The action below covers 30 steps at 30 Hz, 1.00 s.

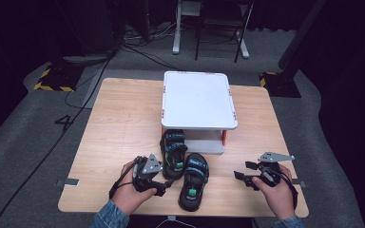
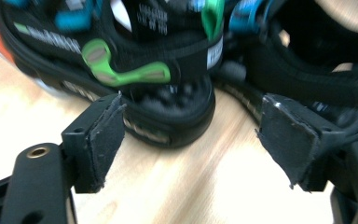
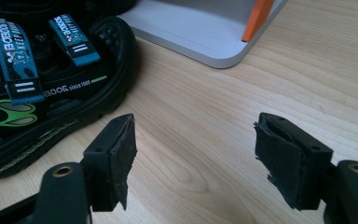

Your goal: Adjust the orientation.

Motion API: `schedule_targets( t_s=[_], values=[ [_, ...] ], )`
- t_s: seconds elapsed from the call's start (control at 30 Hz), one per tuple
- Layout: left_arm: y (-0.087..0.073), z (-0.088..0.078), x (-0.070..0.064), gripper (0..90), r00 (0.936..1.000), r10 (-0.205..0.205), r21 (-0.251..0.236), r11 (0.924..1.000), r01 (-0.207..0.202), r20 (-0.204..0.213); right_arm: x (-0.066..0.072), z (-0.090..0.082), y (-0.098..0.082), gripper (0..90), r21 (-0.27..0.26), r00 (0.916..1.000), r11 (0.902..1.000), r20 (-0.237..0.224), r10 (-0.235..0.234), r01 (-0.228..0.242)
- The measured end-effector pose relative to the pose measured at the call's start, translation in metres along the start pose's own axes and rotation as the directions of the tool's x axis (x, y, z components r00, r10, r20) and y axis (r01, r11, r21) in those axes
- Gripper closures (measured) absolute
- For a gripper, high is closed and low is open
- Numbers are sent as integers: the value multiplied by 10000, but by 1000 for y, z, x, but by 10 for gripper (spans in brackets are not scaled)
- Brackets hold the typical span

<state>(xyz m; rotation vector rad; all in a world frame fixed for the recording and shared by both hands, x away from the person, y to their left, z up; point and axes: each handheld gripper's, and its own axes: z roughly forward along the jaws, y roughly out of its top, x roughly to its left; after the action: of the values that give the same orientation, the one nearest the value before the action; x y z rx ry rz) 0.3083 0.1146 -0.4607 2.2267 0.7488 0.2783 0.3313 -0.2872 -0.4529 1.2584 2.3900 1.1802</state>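
My left gripper point(image 1: 164, 186) hangs with jaws spread wide, empty, just beside the heel of the rear sandal point(image 1: 173, 153), whose toe sits under the white shelf point(image 1: 197, 99). My right gripper point(image 1: 245, 176) is also spread and empty over the desk point(image 1: 119, 123), well apart from the near sandal point(image 1: 193, 180), which lies beside the first.

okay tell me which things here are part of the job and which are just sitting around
Likely part of the job:
left sandal, toe under the rack
right sandal, on the open table
white two-tier rack
left gripper, open at the left sandal's heel
right gripper, open over bare wood

Just lying about:
floor cables
folding chair
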Motion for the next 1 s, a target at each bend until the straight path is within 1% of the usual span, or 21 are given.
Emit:
schedule_targets(
  t_s=[0.07, 0.1, 0.2, 0.3, 0.37, 0.43, 0.53, 0.63, 0.67, 0.7, 0.73, 0.8, 0.83, 0.87, 0.9, 0.93, 1.0],
  values=[
    [-5, 8, -1, 220, 9998, -3, 182, 9998, 6, -183, 0, 2, 1, 296, -33, 10000, 10000, -28, -39, 39],
    [-7, 12, -2, 218, 9995, 87, 252, 9997, -80, -303, 0, 3, 1, 296, 15, 10000, 10000, -61, -46, 46],
    [-13, 22, -3, 217, 9980, 100, 383, 9992, -76, -630, 1, 5, 2, 296, 21, 9999, 10000, -86, -78, 78],
    [-14, 29, -5, 206, 9931, 87, 288, 9996, -54, -1169, 2, 5, 2, 296, 26, 9999, 9999, -104, -98, 98],
    [-13, 33, -6, 209, 9910, 249, 395, 9990, -198, -1319, 2, 4, 2, 296, 23, 9999, 10000, -100, -91, 91],
    [-13, 34, -5, 259, 9883, 390, 356, 9988, -341, -1475, 2, 4, 1, 296, 25, 9999, 9999, -92, -98, 98],
    [-12, 31, -2, 300, 9922, 203, 253, 9995, -173, -1231, 1, 1, 0, 296, 2, 10000, 10000, -63, -68, 68],
    [-10, 27, 0, 345, 9924, 213, 234, 9996, -186, -1208, 0, -1, -1, 296, -47, 10000, 10000, -3, -18, 18],
    [-10, 26, 1, 362, 9930, 97, 168, 9998, -78, -1180, 0, -1, -1, 296, -50, 10000, 10000, 5, -16, 16],
    [-10, 24, 2, 378, 9941, -103, 23, 9999, 106, -1082, 0, -2, -1, 296, -63, 10000, 10000, 4, -3, 3],
    [-10, 22, 3, 392, 9936, -249, -232, 9995, 225, -1099, 0, -2, -2, 296, -52, 10000, 10000, -17, -7, 7],
    [-7, 18, 5, 404, 9914, -498, -727, 9965, 411, -1212, 0, -3, -2, 296, -69, 10000, 10000, 16, 28, -28],
    [-6, 16, 7, 410, 9903, -562, -849, 9953, 456, -1271, -1, -4, -2, 296, -86, 10000, 10000, 27, 16, -16],
    [-6, 15, 8, 419, 9855, -476, -945, 9950, 324, -1629, -1, -4, -3, 296, -94, 10000, 9999, 48, 46, -45],
    [-6, 15, 9, 463, 9814, -349, -851, 9962, 191, -1888, -1, -4, -3, 296, -61, 10000, 10000, 58, 63, -63],
    [-7, 15, 10, 418, 9817, -331, -731, 9971, 196, -1877, -1, -4, -3, 296, -56, 10000, 10000, 46, 79, -79],
    [-8, 16, 10, 446, 9872, -147, -727, 9973, 32, -1591, -1, -4, -4, 296, -37, 10000, 10000, 25, 45, -45]
  ],
)
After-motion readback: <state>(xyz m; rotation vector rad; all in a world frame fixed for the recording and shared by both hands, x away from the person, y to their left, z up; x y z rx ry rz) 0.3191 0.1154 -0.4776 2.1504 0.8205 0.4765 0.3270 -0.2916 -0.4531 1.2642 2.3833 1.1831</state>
